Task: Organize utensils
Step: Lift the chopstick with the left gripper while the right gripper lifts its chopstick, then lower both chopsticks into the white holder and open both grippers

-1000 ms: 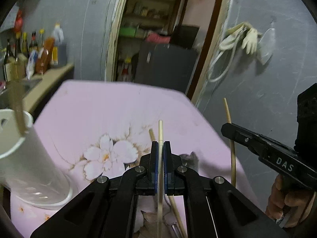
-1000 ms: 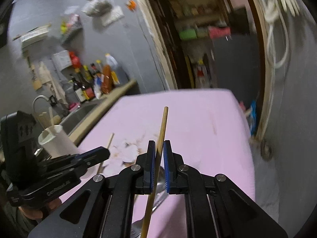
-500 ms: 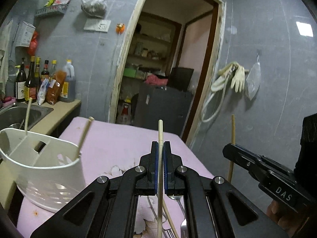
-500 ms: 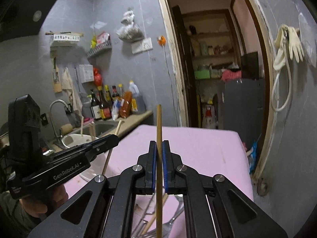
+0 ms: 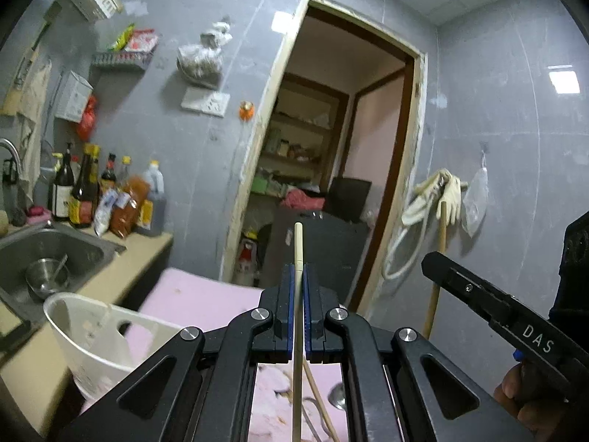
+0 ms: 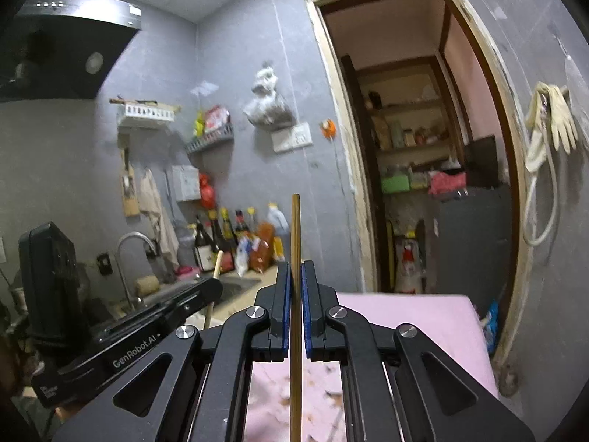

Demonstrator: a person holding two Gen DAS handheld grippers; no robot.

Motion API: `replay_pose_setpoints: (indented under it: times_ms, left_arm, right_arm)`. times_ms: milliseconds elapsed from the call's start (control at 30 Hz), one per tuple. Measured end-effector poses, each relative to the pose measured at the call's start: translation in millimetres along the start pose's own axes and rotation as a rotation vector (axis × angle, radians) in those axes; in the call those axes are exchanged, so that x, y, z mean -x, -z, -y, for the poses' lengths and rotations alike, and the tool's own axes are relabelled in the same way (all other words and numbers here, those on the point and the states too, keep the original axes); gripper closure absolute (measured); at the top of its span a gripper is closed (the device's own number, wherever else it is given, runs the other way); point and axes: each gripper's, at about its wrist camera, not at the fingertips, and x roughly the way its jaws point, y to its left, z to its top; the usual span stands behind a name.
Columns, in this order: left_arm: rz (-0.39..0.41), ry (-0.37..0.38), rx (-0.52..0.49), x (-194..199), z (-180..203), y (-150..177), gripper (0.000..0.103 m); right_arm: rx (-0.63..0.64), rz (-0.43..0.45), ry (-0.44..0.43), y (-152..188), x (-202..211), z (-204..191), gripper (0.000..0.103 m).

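My left gripper point(image 5: 298, 276) is shut on a pale chopstick point(image 5: 297, 246) that stands upright between its blue pads. My right gripper point(image 6: 295, 276) is shut on a darker wooden chopstick point(image 6: 295, 228), also upright. The white utensil holder point(image 5: 92, 342) stands on the pink floral table point(image 5: 198, 294) at the lower left of the left wrist view. The right gripper shows at the right of the left wrist view point(image 5: 434, 261) with its chopstick point(image 5: 438, 258). The left gripper shows at the left of the right wrist view point(image 6: 210, 287). More utensils point(image 5: 331, 401) lie on the table below the left gripper.
A steel sink point(image 5: 55, 258) holding a bowl point(image 5: 46, 276) sits at the left, with bottles point(image 5: 84, 191) on the counter behind it. An open doorway point(image 5: 331, 184) is ahead. Rubber gloves and a hose point(image 5: 434, 199) hang on the right wall.
Both grippers have tilted upward and risen, still holding their chopsticks. The table and holder have dropped low in both views; the holder looks further off to the left.
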Motion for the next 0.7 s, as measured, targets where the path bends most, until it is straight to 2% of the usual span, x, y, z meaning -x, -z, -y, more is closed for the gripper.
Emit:
replay_pose_setpoints:
  times_ms: [233,400,700]
  left_arm:
    - [0.060,-0.038,0.032,16.2,-47.0,-42.6,0.101]
    - [0.104,-0.108,0.063,22.7,-88.9,-67.1,0.101]
    - [0.199,-0.242,0.074,26.4,-147.9,-75.7,0.101]
  right_arm:
    - [0.005,0.082,-0.066,-28.4,-22.5,-26.9,0.100]
    - [-0.022,0.124,-0.113,-44.1,-44.5,-42.4,0.100]
    - [-0.023,0.191,-0.107,-40.2,-83.4,-66.7,0.100]
